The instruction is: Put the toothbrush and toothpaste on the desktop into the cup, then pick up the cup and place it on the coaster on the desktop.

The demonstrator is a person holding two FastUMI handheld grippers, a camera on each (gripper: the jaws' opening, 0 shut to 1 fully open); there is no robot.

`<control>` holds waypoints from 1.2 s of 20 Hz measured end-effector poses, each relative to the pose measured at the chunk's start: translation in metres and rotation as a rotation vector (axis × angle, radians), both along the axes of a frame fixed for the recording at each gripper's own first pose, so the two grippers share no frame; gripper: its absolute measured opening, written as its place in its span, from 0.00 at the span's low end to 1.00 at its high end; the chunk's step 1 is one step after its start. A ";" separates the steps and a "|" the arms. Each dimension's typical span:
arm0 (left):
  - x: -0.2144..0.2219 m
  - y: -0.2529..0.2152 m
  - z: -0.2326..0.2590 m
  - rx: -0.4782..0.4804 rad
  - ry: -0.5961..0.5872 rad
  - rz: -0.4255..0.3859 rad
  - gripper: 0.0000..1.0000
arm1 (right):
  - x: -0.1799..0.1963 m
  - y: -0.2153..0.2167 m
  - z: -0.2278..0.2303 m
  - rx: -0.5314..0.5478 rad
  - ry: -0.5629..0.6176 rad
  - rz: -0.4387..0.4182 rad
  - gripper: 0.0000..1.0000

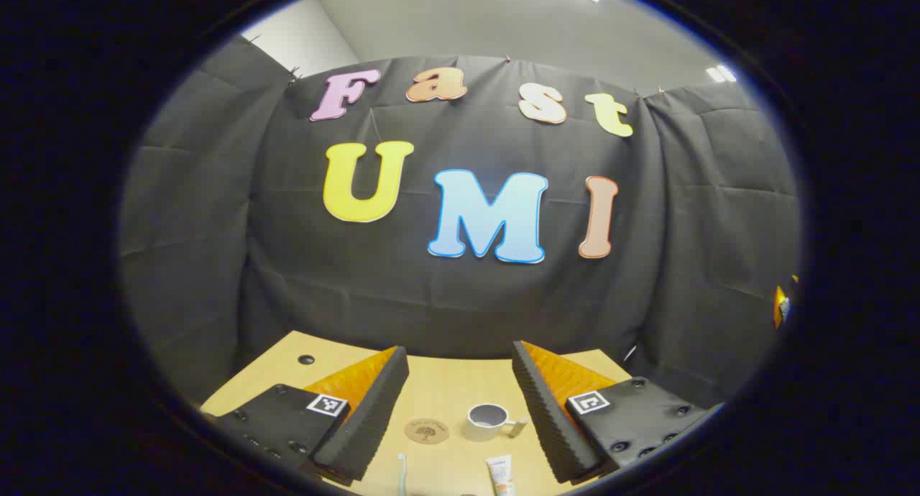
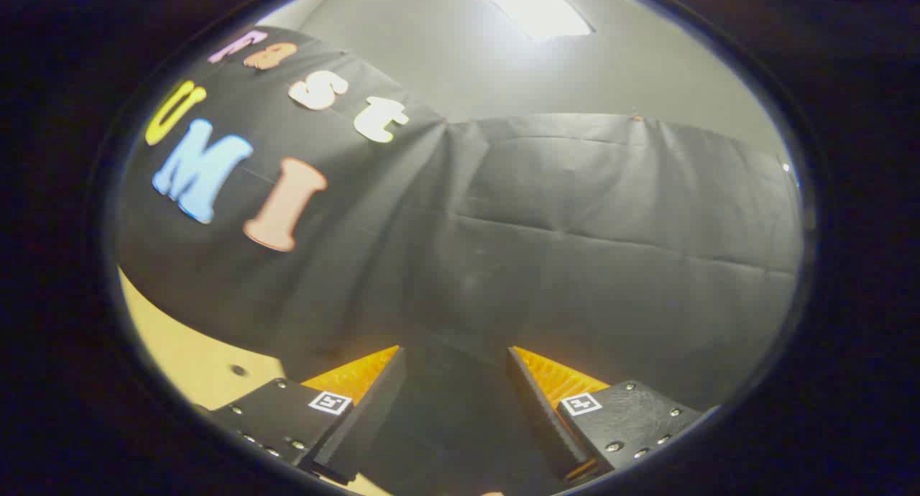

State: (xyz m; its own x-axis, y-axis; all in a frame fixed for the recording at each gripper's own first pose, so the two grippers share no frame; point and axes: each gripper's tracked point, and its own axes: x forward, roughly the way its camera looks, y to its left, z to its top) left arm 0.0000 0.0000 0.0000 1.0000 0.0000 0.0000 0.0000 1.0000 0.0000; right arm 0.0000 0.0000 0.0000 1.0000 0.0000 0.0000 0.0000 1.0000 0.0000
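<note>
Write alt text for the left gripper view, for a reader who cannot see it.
An open claw hovers above a wooden desktop holding a white cup, a round coaster, a toothbrush and a toothpaste tube. A black cloth wall rises behind.

Recording booth: black cloth walls (image 1: 460,302) around a pale wooden desktop (image 1: 445,388), ceiling light panels (image 2: 532,7).

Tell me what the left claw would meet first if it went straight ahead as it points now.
Probably the black cloth wall: the open left claw points level above the desktop, passing over the cup and coaster. Depth is unclear.
</note>
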 end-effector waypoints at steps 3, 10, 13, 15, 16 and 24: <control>-0.007 0.011 0.008 0.028 -0.033 0.061 0.96 | -0.055 0.119 0.028 0.227 -0.018 0.231 0.90; -0.035 0.046 0.016 0.076 -0.079 0.122 0.97 | -0.126 0.271 0.092 0.293 -0.071 0.582 0.94; -0.039 0.068 0.007 0.072 -0.068 0.180 0.96 | -0.153 0.300 0.083 0.344 0.027 0.681 0.90; -0.038 0.074 0.005 0.047 -0.065 0.192 0.97 | -0.176 0.315 0.081 0.356 0.053 0.728 0.90; -0.036 0.076 0.004 0.043 -0.060 0.193 0.97 | -0.184 0.317 0.083 0.338 0.033 0.748 0.90; -0.023 0.060 -0.006 0.082 -0.033 0.142 0.96 | -0.187 0.324 0.069 0.319 0.089 0.750 0.90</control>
State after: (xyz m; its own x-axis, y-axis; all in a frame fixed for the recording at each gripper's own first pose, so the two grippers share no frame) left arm -0.0225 0.0601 -0.0055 0.9894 0.1401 0.0383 -0.1428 0.9865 0.0796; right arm -0.1873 0.3238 0.0693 0.7307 0.6819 0.0337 -0.6550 0.6862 0.3163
